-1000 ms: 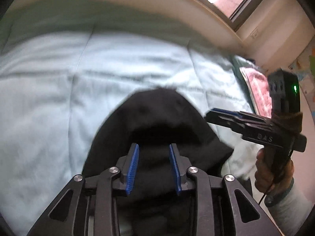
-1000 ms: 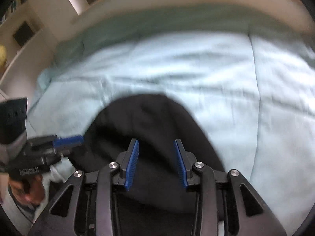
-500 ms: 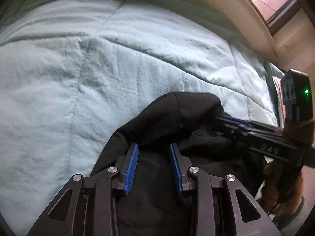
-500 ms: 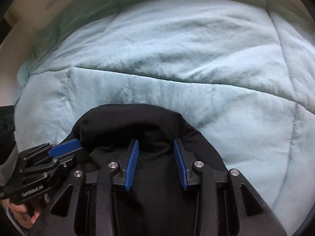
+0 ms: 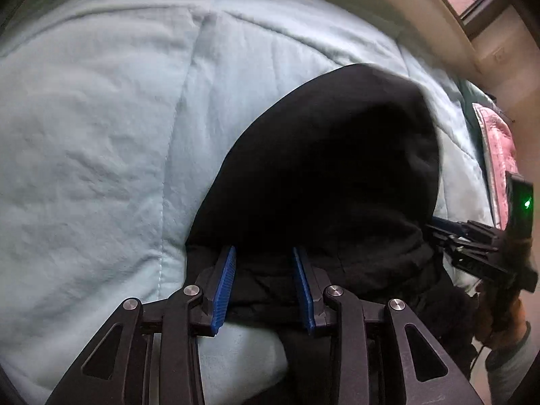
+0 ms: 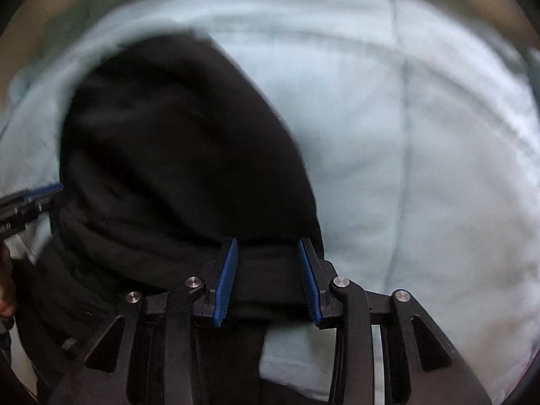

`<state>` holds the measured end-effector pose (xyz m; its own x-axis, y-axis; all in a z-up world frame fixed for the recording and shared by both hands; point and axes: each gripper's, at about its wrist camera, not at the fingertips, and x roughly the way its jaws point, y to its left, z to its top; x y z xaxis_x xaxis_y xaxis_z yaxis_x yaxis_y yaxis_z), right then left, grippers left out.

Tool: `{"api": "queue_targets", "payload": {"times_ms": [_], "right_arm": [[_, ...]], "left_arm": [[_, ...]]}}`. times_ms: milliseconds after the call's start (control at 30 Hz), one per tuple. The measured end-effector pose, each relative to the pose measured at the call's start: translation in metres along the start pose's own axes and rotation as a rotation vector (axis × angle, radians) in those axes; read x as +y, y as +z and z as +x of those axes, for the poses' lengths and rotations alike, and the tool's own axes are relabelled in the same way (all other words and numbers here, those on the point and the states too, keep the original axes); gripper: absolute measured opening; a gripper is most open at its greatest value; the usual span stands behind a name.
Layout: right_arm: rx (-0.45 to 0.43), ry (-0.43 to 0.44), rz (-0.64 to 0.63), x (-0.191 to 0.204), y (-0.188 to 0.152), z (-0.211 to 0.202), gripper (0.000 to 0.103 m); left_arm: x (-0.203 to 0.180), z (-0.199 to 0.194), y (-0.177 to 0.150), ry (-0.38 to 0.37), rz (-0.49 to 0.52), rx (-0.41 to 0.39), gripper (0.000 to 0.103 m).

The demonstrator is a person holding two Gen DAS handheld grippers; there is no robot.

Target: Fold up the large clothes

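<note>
A: Where is the garment?

B: Spread on a pale blue quilt (image 5: 101, 135), right of the middle from the left wrist view. A black garment (image 5: 330, 162), bulky and rounded like a dome, far edge blurred. In the right wrist view, same black garment (image 6: 175, 155), lying left of the middle on the quilt (image 6: 422, 152).

A: And the claws?

B: Left gripper (image 5: 265, 280) pointing steeply down, blue pads partly apart with a thick band of black cloth bunched between them, apparently clenched on the garment's near edge. Right gripper (image 6: 268, 276) much the same: pads partly apart, a flat black fold filling the gap, grasping the garment.

A: Anything else nearby?

B: At the right edge of the left wrist view, the right gripper (image 5: 449, 233) seen from the side, nose at the cloth, a green light glowing on its body, a hand (image 5: 503, 307) and grey sleeve beneath. Beyond, a pink blanket (image 5: 499, 155) at the quilt's far right. A cream headboard (image 5: 388, 3) curving along the far side.
</note>
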<state>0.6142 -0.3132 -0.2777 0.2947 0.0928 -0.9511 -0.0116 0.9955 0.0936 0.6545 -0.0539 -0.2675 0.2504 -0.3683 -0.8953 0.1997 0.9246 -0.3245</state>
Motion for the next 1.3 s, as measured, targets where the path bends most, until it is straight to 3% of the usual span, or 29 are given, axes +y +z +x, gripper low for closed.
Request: {"api": "queue_targets", "payload": {"times_ms": [133, 300, 367, 467, 567, 767, 867, 900, 933, 967, 1167, 1300], "right_arm": [[-0.009, -0.009, 0.029, 0.001, 0.008, -0.017, 0.039], [-0.085, 0.05, 0.032, 0.001, 0.001, -0.055, 0.039], [-0.086, 0.048, 0.031, 0.001, -0.006, -0.054, 0.039], [-0.024, 0.027, 0.034, -0.002, -0.014, -0.025, 0.039], [-0.028, 0.033, 0.027, -0.003, -0.017, -0.016, 0.039], [-0.015, 0.07, 0.024, -0.016, -0.016, -0.033, 0.04], [-0.056, 0.112, 0.02, -0.028, -0.003, -0.058, 0.04], [-0.067, 0.125, 0.02, -0.035, 0.005, -0.062, 0.042], [-0.078, 0.147, 0.025, -0.039, 0.013, -0.069, 0.043], [-0.084, 0.156, 0.027, -0.041, 0.018, -0.072, 0.046], [-0.08, 0.181, -0.009, -0.042, 0.068, -0.065, 0.048], [-0.053, 0.209, -0.037, -0.027, 0.079, -0.041, 0.048]], "left_arm": [[-0.01, -0.031, 0.005, -0.003, 0.043, -0.044, 0.035], [-0.006, -0.071, -0.01, -0.059, 0.04, -0.118, 0.038], [0.0, -0.062, -0.011, -0.044, 0.029, -0.097, 0.045], [0.008, -0.031, -0.013, -0.028, 0.006, -0.031, 0.045], [0.012, -0.014, -0.015, -0.014, 0.049, -0.005, 0.045], [0.007, -0.043, -0.009, -0.017, 0.099, -0.044, 0.045], [0.007, -0.075, 0.006, -0.06, 0.128, -0.105, 0.049], [0.007, -0.081, 0.014, -0.07, 0.129, -0.117, 0.055], [0.007, -0.086, 0.023, -0.079, 0.129, -0.128, 0.069], [0.007, -0.09, 0.035, -0.088, 0.133, -0.138, 0.076], [-0.001, -0.059, 0.082, -0.17, 0.138, -0.066, 0.076], [0.009, -0.026, 0.102, -0.198, 0.108, -0.005, 0.076]]}}
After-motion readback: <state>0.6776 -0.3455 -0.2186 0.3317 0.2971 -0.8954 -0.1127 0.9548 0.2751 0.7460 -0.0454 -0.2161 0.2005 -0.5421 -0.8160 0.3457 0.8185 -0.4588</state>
